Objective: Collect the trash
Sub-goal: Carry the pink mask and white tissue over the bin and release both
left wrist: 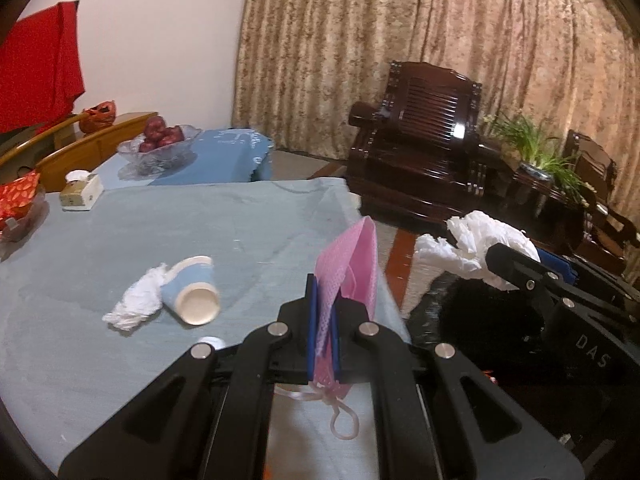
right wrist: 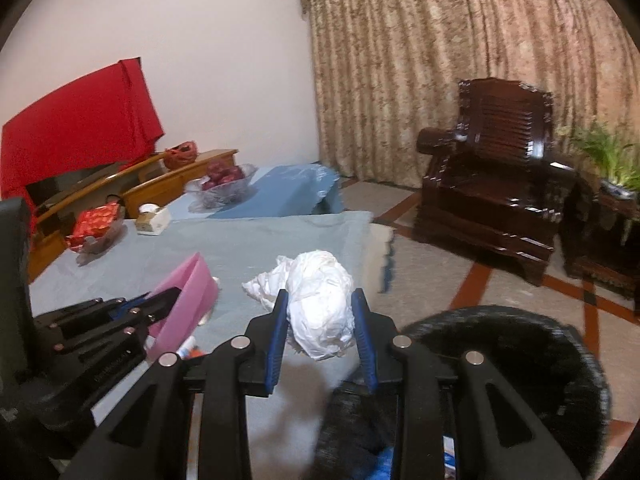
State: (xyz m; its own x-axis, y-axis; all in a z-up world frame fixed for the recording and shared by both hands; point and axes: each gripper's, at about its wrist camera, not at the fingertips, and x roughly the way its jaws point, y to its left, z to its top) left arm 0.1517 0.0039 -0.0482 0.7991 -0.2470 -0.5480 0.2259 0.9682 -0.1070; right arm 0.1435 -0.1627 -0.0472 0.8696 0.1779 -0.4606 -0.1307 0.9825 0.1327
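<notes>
The counter (left wrist: 120, 240), draped in a pale blue cloth, fills the left of both views, and beside its near right edge stands a black trash bin (right wrist: 520, 360) with a fuzzy dark rim, placed low and close, presumably so that rubbish can be carried off the edge and dropped straight in. Both claws sit near that edge with their loads, which suggests the haul is on its way to the bin and not yet released. The right claw (right wrist: 322, 316) is clenched partway around a crumpled white plastic bag (right wrist: 320, 300); its blue pads press the wad from both sides, wide enough not to crush it flat yet firm enough to keep it lifted. The left claw (left wrist: 323, 320) is shut tight on a pink mesh pouch (left wrist: 352, 268), a thin, floppy thing that needs a full pinch; the pouch stands up above the pads while its drawstring loop dangles below them. Still lying on the counter, well to the left, are a tipped-over light blue paper cup (left wrist: 192, 292) and, touching its mouth end, a crumpled white tissue (left wrist: 136, 300); these look like the trash yet to be gathered. Farther back, a glass bowl of red apples (left wrist: 160, 140) and a tissue box (left wrist: 82, 192) appear to be household items, not rubbish.
</notes>
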